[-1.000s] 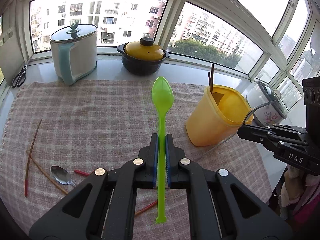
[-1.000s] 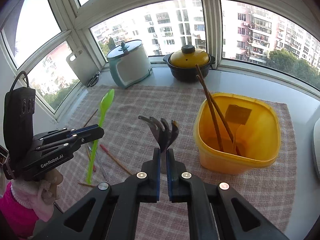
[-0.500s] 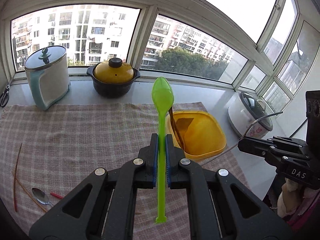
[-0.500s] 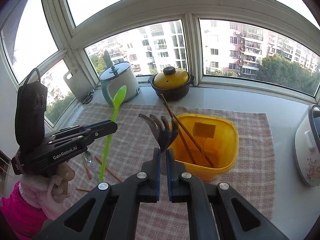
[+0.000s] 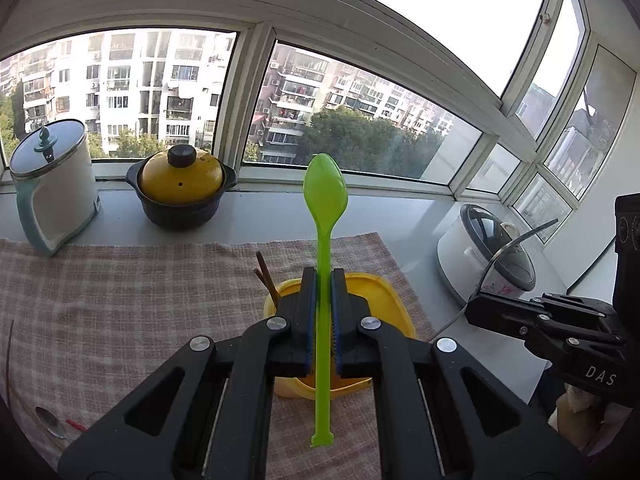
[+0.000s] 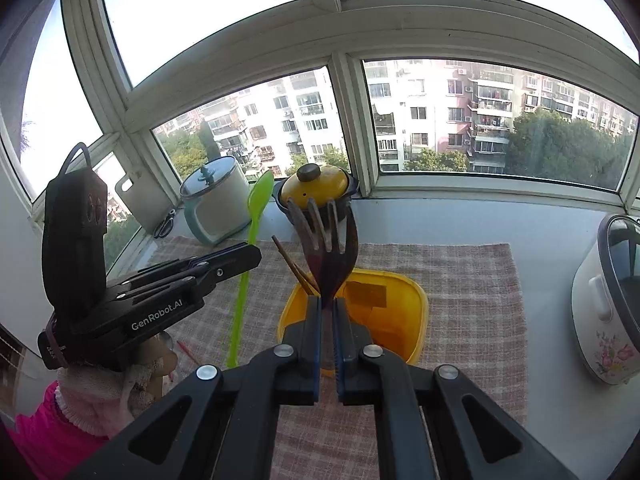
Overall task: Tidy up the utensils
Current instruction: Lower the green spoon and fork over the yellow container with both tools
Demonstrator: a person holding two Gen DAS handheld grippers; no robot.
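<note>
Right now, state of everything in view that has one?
left gripper: shut on green spoon
right gripper: shut on wooden fork
yellow bin: open, chopsticks inside
clay pot: lidded
kettle: lidded
rice cooker: lid shut

Upright green spoon (image 5: pixel 324 264), dark wooden fork (image 6: pixel 326 248)
</note>
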